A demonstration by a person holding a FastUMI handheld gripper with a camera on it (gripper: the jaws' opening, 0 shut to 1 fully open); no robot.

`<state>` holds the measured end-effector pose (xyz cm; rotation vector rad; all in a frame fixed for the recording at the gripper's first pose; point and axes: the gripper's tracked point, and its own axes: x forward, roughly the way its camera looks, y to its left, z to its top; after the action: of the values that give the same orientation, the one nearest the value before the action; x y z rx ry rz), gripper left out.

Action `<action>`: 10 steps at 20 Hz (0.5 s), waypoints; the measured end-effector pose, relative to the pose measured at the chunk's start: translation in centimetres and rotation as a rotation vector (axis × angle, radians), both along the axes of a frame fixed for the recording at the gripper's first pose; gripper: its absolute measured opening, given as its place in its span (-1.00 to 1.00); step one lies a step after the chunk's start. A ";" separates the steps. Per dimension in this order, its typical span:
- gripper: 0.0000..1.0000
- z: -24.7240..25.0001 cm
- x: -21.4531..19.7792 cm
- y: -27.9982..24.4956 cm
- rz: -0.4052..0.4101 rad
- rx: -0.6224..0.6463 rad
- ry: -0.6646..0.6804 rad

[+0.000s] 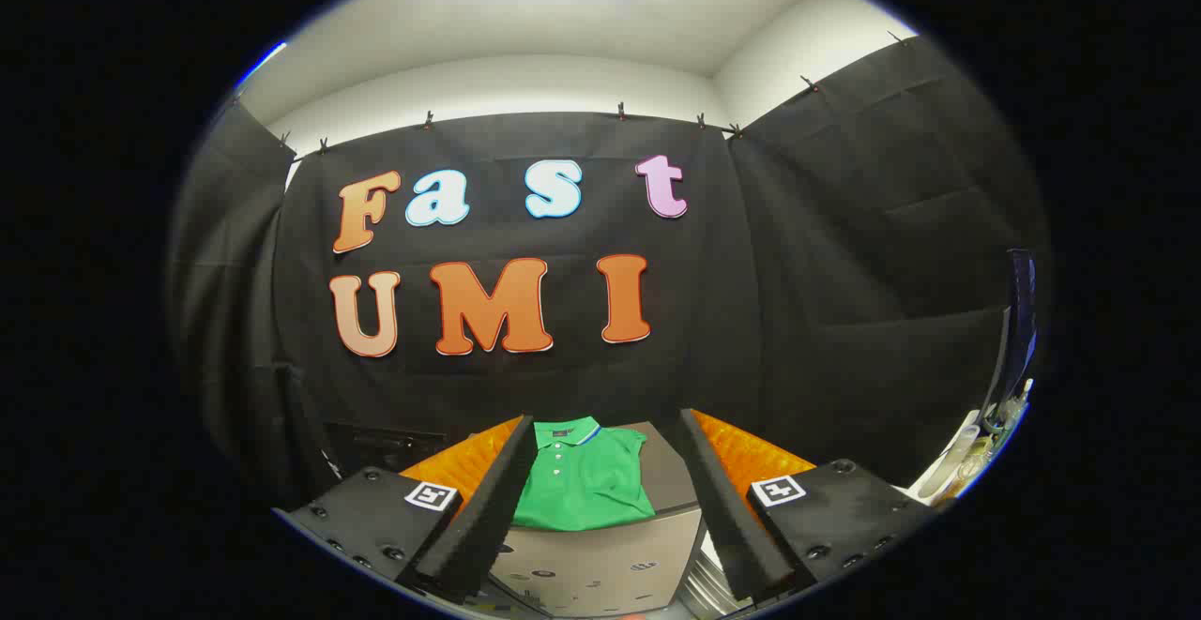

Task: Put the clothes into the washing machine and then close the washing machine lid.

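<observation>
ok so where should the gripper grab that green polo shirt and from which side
Best guess: pinch the near hem of the green polo shirt, coming down from above and in front. It lies flat, collar away, on the grey box-like surface, so a flat approach gives the fingers nothing to bite. The near hem is the closest loose fold. The gripper is open, the shirt just ahead between its fingers.

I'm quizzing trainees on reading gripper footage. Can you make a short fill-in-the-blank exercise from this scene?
1. The polo shirt lying ahead of the hand-held gripper is ____ in colour.
2. The hand-held gripper's fingers stand ____, holding nothing.
3. The shirt lies spread flat on top of a grey ____.
4. The shirt's collar points ____ from the fingers.

Missing words: green; open; box; away
</observation>
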<state>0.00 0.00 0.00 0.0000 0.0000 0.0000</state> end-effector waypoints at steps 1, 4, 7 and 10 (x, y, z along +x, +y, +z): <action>0.96 0.2 -0.1 0.0 -0.003 -0.003 -0.004; 0.96 0.3 -0.2 0.1 0.001 -0.010 -0.007; 0.96 0.2 -0.2 0.1 0.002 -0.023 -0.005; 0.96 0.2 -0.1 0.3 0.002 -0.026 -0.004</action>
<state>-0.14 0.28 0.21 -0.0263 -0.0040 0.0017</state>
